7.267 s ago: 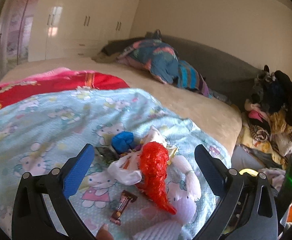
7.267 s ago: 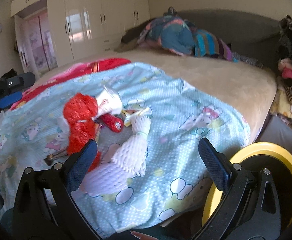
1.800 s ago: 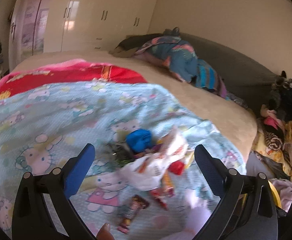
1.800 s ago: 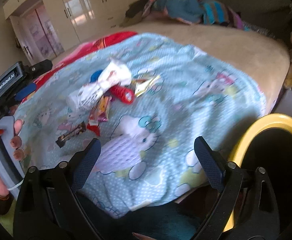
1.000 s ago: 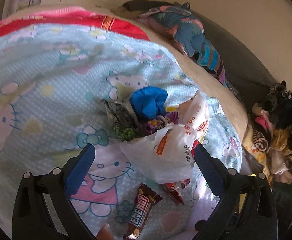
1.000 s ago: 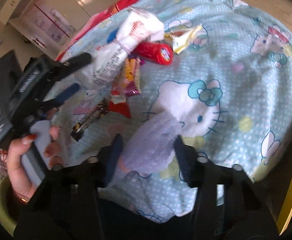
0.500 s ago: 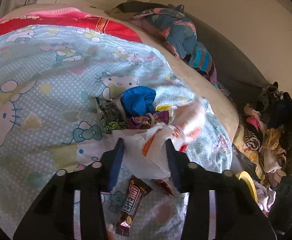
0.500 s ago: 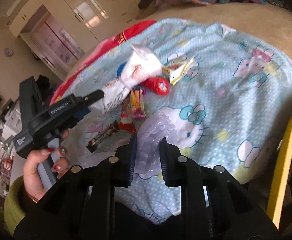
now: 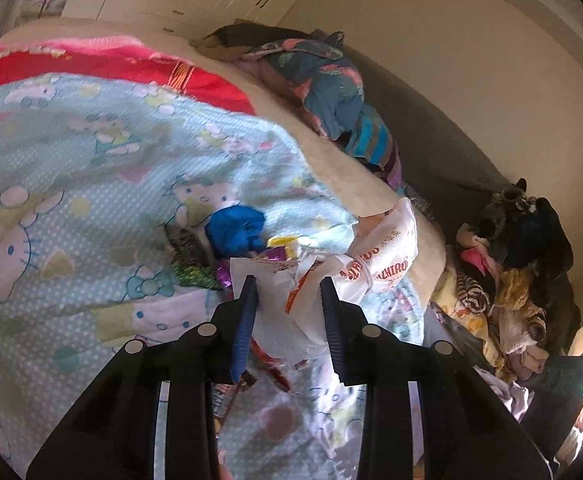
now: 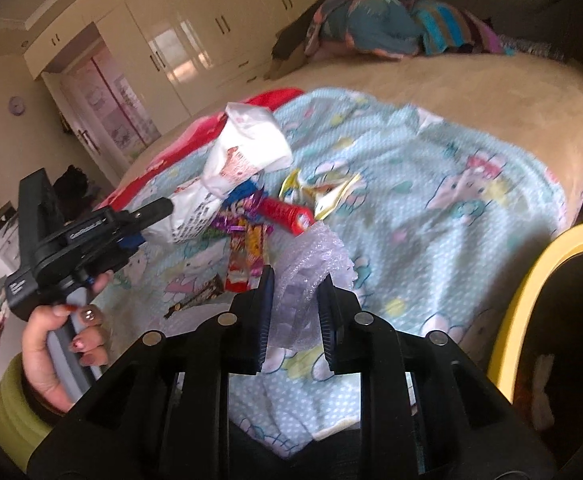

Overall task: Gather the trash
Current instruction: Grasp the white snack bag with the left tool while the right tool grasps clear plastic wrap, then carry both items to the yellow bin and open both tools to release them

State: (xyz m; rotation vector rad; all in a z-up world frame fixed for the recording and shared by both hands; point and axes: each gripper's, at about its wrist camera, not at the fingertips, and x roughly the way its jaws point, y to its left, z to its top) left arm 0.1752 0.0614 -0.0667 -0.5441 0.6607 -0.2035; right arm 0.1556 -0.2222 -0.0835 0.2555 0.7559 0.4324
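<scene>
Bed (image 10: 491,92); cartoon blanket (image 10: 451,208) (wrappers (image 10: 247,248) strewn); red blanket (image 9: 91,68).

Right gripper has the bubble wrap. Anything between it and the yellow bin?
Nothing visible. The right gripper is shut on the bubble wrap, and the yellow bin sits off the bed's edge to the right, with only the blue blanket between them.

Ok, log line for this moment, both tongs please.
left tongs: closing on white plastic bag | right tongs: shut on bubble wrap | wrappers on blanket | yellow-rimmed bin nearby
</scene>
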